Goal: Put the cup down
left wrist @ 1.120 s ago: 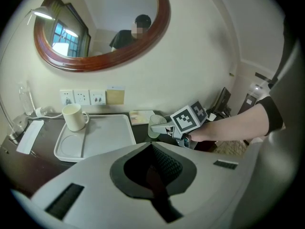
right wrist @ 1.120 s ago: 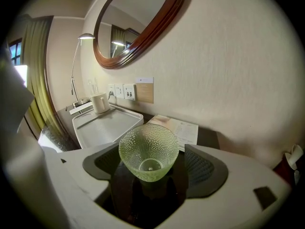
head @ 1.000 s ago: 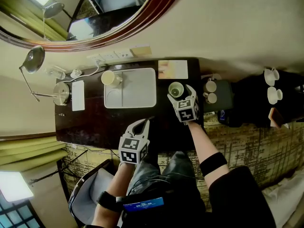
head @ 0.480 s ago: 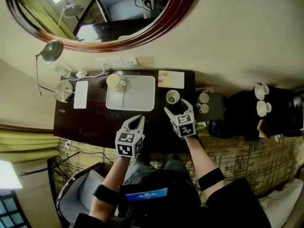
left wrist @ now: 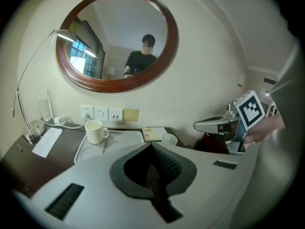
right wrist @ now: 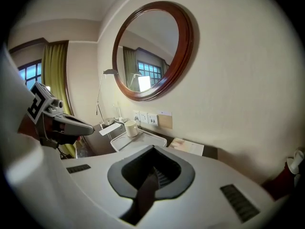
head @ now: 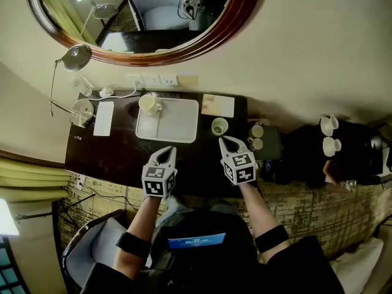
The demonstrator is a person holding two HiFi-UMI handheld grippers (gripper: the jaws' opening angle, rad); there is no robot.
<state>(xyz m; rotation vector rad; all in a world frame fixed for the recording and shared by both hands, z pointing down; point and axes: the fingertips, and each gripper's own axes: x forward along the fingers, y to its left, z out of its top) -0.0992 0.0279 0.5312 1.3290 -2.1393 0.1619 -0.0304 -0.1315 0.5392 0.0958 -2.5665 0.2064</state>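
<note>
A small pale green cup (head: 219, 126) stands upright on the dark table (head: 110, 149), just right of the white tray (head: 177, 124); it also shows small in the left gripper view as the cup (left wrist: 169, 139). A cream mug (head: 147, 104) sits at the tray's back left corner. My right gripper (head: 226, 141) hangs a little in front of the cup, apart from it; its jaws have just been closing and now stand shut with nothing between them. My left gripper (head: 166, 151) is shut and empty, in front of the tray.
A desk lamp (head: 75, 59) and a white card (head: 103, 118) are at the table's left end. A booklet (head: 218, 105) lies behind the cup. Two small cups (head: 256, 136) stand at the right end, more white cups (head: 328, 135) farther right. A round mirror (head: 147, 17) hangs above wall sockets (head: 153, 79).
My right gripper has drawn back from the green cup, which stays on the table, and its jaws have gone from open to shut. Both grippers have risen toward me.
</note>
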